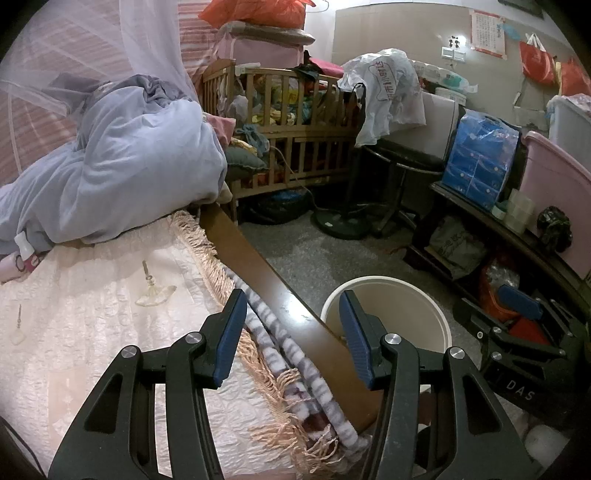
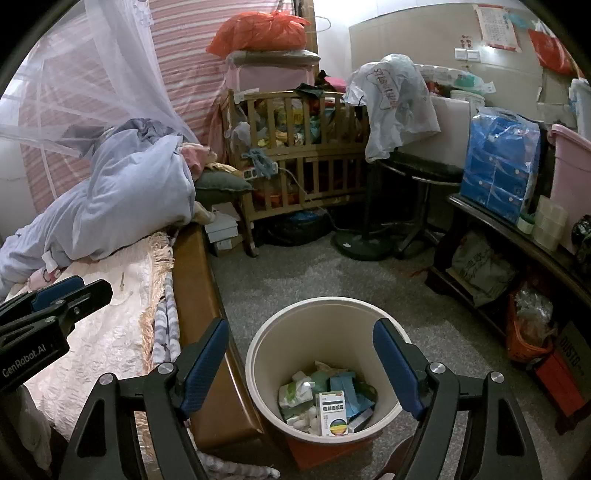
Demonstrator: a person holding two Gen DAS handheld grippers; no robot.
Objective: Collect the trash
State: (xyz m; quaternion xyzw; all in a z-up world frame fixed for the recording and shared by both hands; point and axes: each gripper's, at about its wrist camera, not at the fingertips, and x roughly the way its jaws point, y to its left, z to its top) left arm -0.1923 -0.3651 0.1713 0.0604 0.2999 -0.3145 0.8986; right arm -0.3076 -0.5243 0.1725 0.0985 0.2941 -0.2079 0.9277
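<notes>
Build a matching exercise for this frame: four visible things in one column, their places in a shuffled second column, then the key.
Things
1. round cream plastic trash bucket
2. white medicine box with rainbow stripes
3. crumpled light-blue duvet
4. orange plastic bag

Places
A. heaped on the bed
B. on the grey floor beside the wooden bed frame
C. on top of the stack behind the wooden crib
D. inside the bucket, among crumpled tissues

Pairs: 1-B, 2-D, 3-A, 4-C
</notes>
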